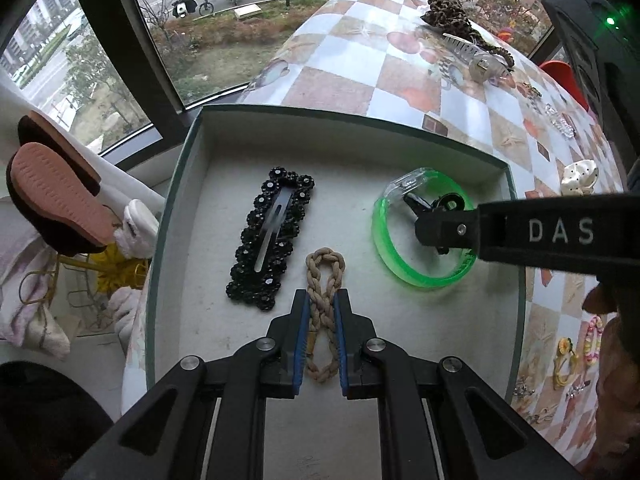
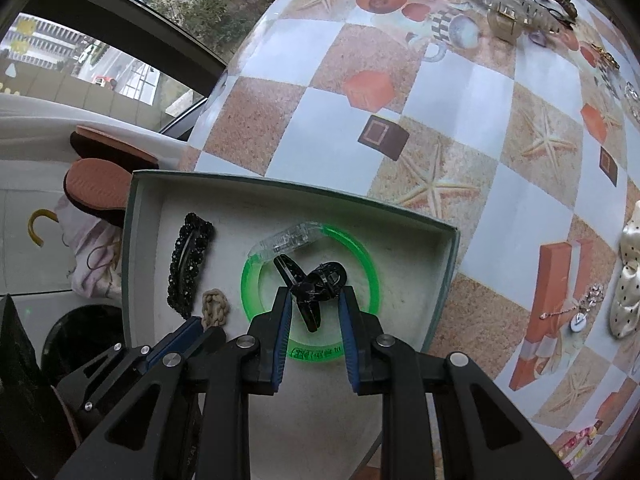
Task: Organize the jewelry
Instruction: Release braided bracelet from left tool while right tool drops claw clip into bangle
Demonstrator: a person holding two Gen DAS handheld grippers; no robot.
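Grippers are both down in the box right now. From the left wrist view, the left gripper (image 1: 321, 300) points steeply down with its blue pads pinched on a beige braided cord loop (image 1: 324, 280), which lies on the pale floor of the green-rimmed box (image 1: 188, 148). Just to its left lies a black beaded hair clip (image 1: 272, 236), close beside the cord; I cannot tell if they touch. Over on the right of the box sits a green translucent bangle (image 1: 384, 248), and the right gripper (image 1: 418, 222) reaches in from the right edge, its tip over the bangle's ring at a small black clip (image 1: 416, 202). Beyond the box, on the checkered surface (image 1: 360, 60), a clear claw clip (image 1: 476, 56) lies against a leopard-print scrunchie (image 1: 444, 12).

Switching to the right wrist view: the right gripper (image 2: 314, 300) has the small black clip (image 2: 312, 284) between its blue pads, inside the bangle's (image 2: 372, 272) ring. The pads sit close on either side, but whether they actually press on it I cannot tell. The left gripper (image 2: 200, 326) shows at lower left, clamped on the cord loop (image 2: 216, 306), with the beaded clip (image 2: 188, 256) just beyond, all inside the box (image 2: 444, 276).
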